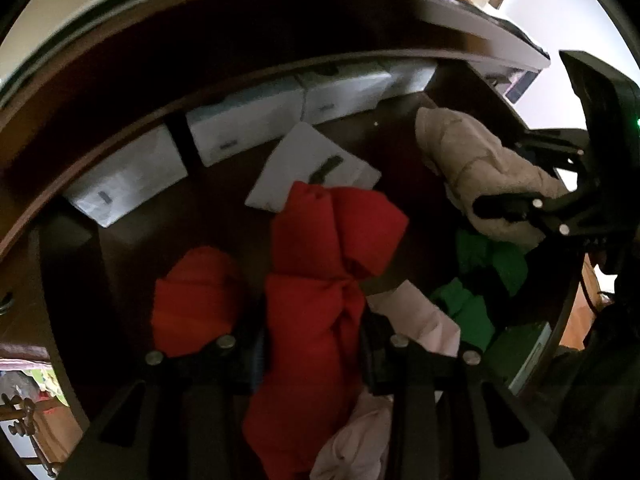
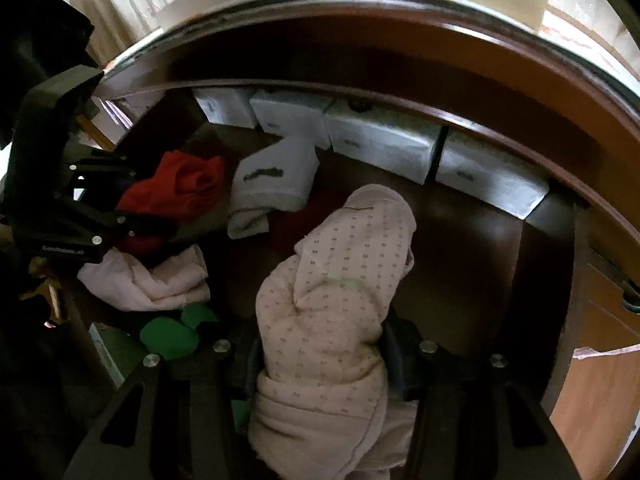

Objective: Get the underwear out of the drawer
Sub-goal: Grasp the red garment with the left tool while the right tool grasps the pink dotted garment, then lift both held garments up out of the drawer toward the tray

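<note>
Both tongs (image 1: 312,352) (image 2: 320,360) clamped on underwear

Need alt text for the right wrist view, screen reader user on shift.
The right gripper is clamped on a dotted pink garment above an open wooden drawer. White packets line the back; the left gripper holds a red garment.

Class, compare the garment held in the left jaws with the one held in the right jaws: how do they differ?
The red garment is plain and bright; the pink garment is pale with small dots. Red sits in the left gripper, pink in the right gripper. Both are bunched, clamped and over the drawer.
</note>
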{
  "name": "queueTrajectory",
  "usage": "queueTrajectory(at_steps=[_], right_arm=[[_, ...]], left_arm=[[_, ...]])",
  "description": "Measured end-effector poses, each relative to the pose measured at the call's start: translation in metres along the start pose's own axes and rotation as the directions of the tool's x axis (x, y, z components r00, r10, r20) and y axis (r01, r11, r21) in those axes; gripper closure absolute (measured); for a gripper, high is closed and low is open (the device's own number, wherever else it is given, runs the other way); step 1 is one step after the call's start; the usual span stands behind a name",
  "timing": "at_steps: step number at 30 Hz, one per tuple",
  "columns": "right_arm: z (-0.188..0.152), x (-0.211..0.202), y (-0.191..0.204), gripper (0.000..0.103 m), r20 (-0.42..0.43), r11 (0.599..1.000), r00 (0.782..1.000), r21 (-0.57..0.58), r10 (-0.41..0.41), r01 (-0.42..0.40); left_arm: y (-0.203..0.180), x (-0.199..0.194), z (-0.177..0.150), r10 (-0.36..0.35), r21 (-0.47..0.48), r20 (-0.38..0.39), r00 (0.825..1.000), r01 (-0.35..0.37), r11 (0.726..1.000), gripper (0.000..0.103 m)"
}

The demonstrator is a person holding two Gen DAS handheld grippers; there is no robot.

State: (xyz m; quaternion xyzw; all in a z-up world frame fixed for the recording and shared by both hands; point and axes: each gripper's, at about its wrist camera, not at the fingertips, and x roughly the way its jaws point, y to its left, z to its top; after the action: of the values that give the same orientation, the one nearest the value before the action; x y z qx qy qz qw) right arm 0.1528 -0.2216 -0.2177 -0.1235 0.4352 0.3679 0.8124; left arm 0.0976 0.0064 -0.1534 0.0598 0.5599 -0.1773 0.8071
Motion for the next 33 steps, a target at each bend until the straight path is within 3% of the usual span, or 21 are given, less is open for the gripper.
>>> queueTrajectory(at_steps=[33], right_arm=[[-0.008,-0.018,0.028,0.052,0.174,0.993,0.985,-0.113,-0.017,0.037]], left_arm=[[-0.010,-0.019,-0.001,0.046,-0.004,0.154,0.987,-0.045,0.999,0.069]])
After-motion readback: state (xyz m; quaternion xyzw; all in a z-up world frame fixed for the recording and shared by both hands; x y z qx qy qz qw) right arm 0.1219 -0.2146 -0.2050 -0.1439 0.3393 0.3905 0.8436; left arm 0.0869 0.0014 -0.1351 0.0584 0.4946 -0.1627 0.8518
